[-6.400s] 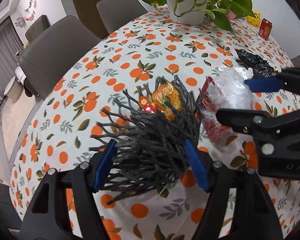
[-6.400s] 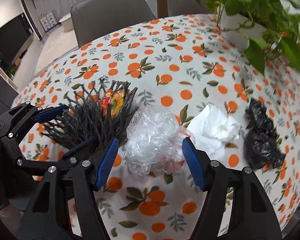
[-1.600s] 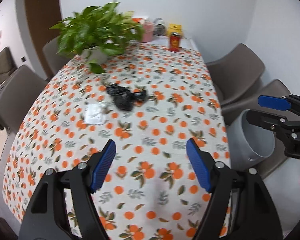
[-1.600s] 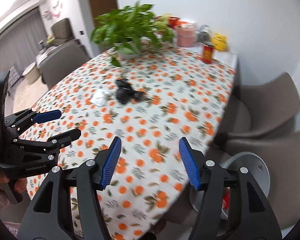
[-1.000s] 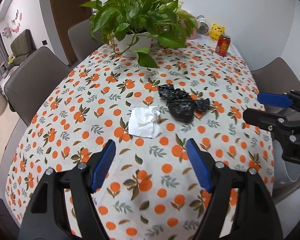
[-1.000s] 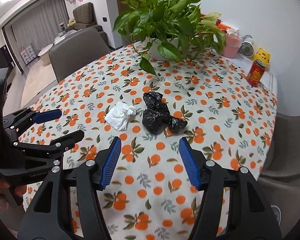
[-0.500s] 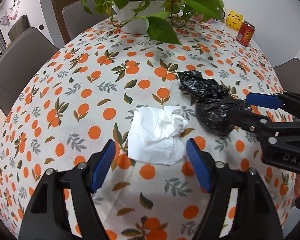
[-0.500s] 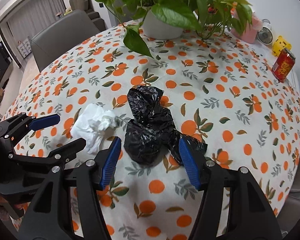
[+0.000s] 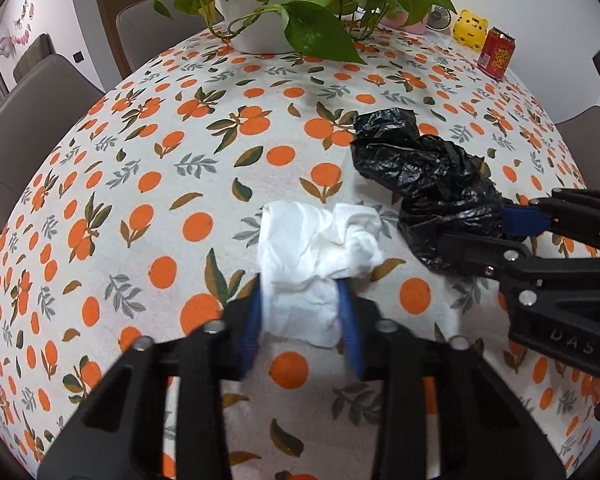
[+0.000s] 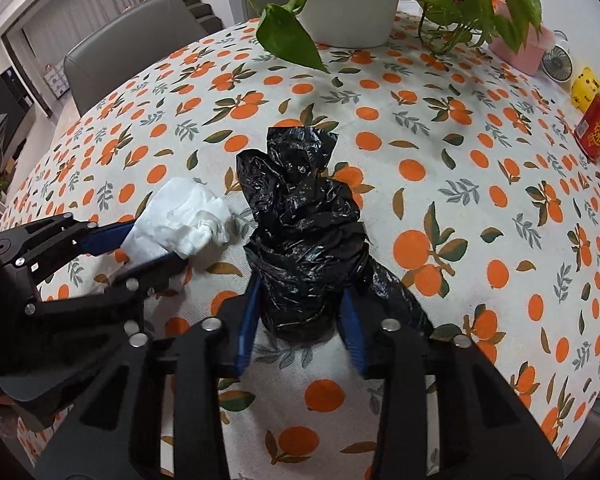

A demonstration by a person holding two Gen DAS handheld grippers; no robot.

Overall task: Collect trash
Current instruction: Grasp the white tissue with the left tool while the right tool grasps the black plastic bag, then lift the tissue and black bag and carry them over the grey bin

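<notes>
A crumpled white tissue (image 9: 320, 248) lies on the orange-print tablecloth (image 9: 160, 168). My left gripper (image 9: 302, 308) is shut on its near end. A crumpled black plastic bag (image 10: 304, 240) lies just right of the tissue. My right gripper (image 10: 298, 312) is shut on the bag's near end. The bag also shows in the left wrist view (image 9: 424, 172), with the right gripper (image 9: 496, 228) clamped on it. The tissue also shows in the right wrist view (image 10: 184, 220), with the left gripper (image 10: 148, 244) on it.
A potted green plant (image 9: 276, 28) in a white pot stands at the back of the table. A red can (image 9: 496, 54), a yellow toy (image 9: 470, 28) and a pink cup (image 10: 522, 52) stand at the far right. Grey chairs (image 9: 24, 120) surround the table.
Both grippers moved down and forward to the table. The left jaws closed on the white tissue and the right jaws closed on the black bag.
</notes>
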